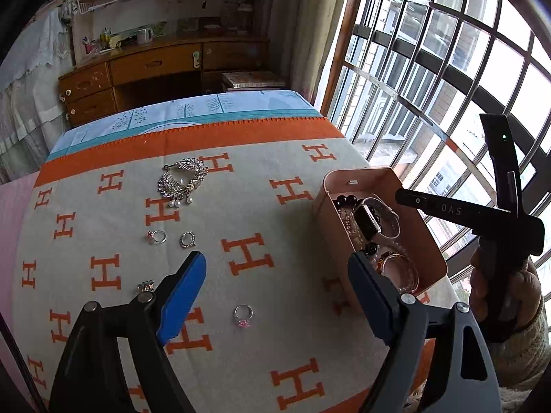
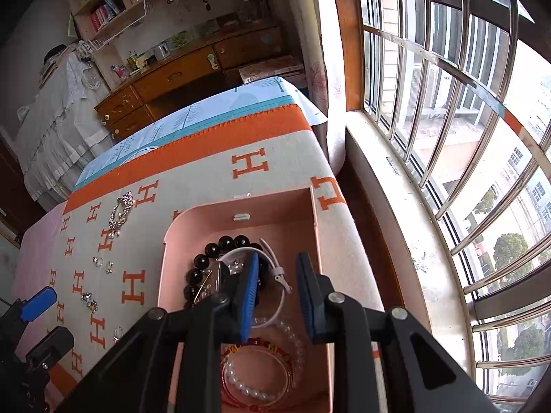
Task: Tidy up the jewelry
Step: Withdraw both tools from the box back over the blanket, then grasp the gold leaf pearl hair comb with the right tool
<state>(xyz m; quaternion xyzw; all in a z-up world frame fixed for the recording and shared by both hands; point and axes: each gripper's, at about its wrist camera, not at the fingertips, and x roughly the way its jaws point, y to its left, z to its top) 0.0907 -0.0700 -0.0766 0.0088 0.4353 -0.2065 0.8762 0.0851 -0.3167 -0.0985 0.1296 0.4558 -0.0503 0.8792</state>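
Two tongs over the orange-and-cream H-print blanket. Left tongs hang spread wide and empty above a pink-stone ring. At their two o'clock sits the pink jewelry box, holding a black bead bracelet, watch and pearl bracelet. Right tongs hover over the box, slightly parted, gripping nothing. Rhinestone brooch lies at eleven o'clock.
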